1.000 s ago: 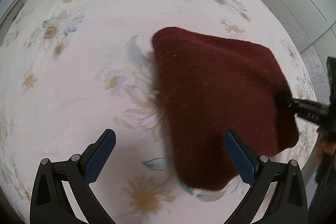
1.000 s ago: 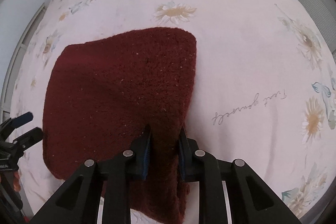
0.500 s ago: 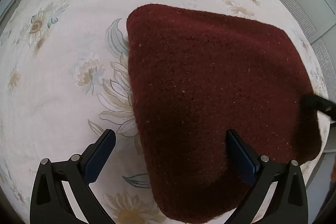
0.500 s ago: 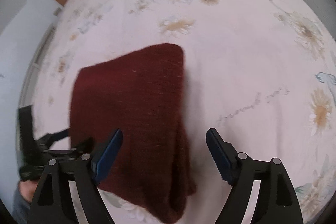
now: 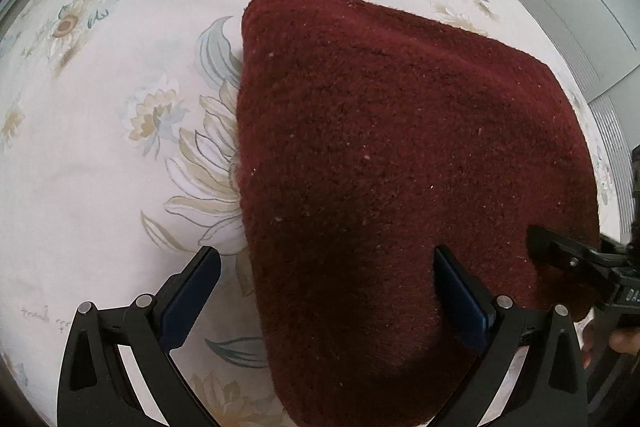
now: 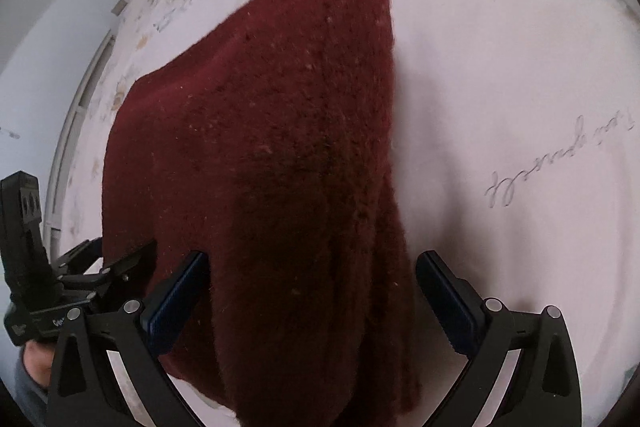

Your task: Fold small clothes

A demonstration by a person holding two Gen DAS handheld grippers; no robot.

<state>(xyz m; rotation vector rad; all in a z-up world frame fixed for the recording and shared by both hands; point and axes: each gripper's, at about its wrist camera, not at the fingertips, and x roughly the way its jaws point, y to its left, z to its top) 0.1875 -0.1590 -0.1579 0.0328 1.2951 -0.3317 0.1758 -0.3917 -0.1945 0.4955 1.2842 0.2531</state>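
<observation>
Through the left wrist camera we see the dark red knitted garment lying folded on the bed, whose pale sheet carries a daisy print. Our left hand-held gripper has its jaws spread wide, holding nothing; its blue-padded fingers straddle the garment's near left edge, one over the sheet, the other over the knit. At the far right the right hand-held gripper reaches in over the garment's corner.

Through the right wrist camera we see the same garment from its other side, thicker layers stacked along its right edge. Our right hand-held gripper is also spread wide, clamping nothing, with the garment's near end between its fingers. The left hand-held gripper appears at the lower left, beside the garment's edge. Cursive lettering is printed on the sheet to the right.
</observation>
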